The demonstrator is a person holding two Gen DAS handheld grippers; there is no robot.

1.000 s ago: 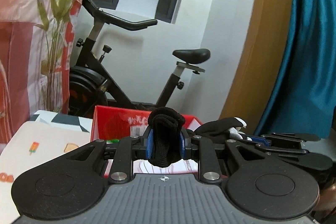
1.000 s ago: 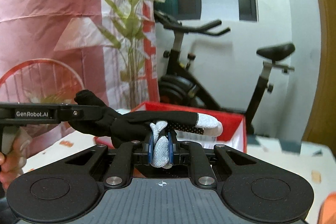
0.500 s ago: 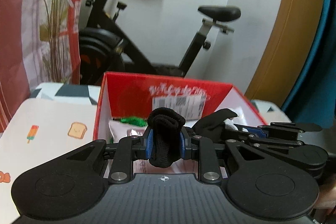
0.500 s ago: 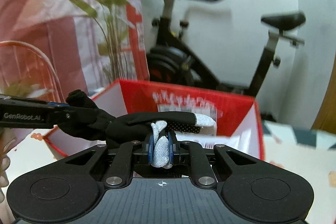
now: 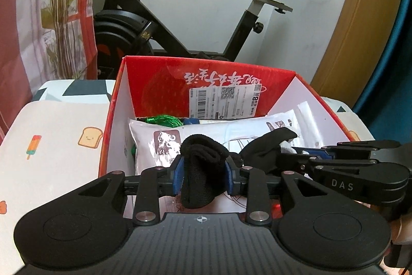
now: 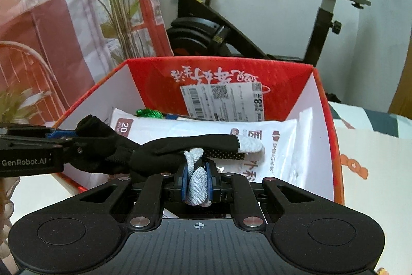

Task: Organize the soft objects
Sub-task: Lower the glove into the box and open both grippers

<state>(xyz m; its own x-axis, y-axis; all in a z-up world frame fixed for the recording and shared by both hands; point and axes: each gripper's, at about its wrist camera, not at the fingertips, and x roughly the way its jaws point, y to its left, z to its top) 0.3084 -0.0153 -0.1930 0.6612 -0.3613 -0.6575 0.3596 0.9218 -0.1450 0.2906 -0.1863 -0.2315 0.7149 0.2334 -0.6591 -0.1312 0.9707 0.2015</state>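
While over box: black glove (image 6: 164, 151) stretched between both, above red box (image 5: 303, 92).
Left hand-held gripper (image 5: 203, 172): clamped on cuff.
Right hand-held gripper (image 6: 197, 179): clamped on grey fingertip.
Tip: lower together, then release.

The left gripper (image 5: 203, 175) is matte black plastic with blue finger pads (image 5: 178, 175), silver screw heads and two round recessed discs on a ribbed grey-black base bearing a small white crosshair. The right gripper (image 6: 197, 183) is built alike; its side reads "DAS", the left's "GenRobot.AI".
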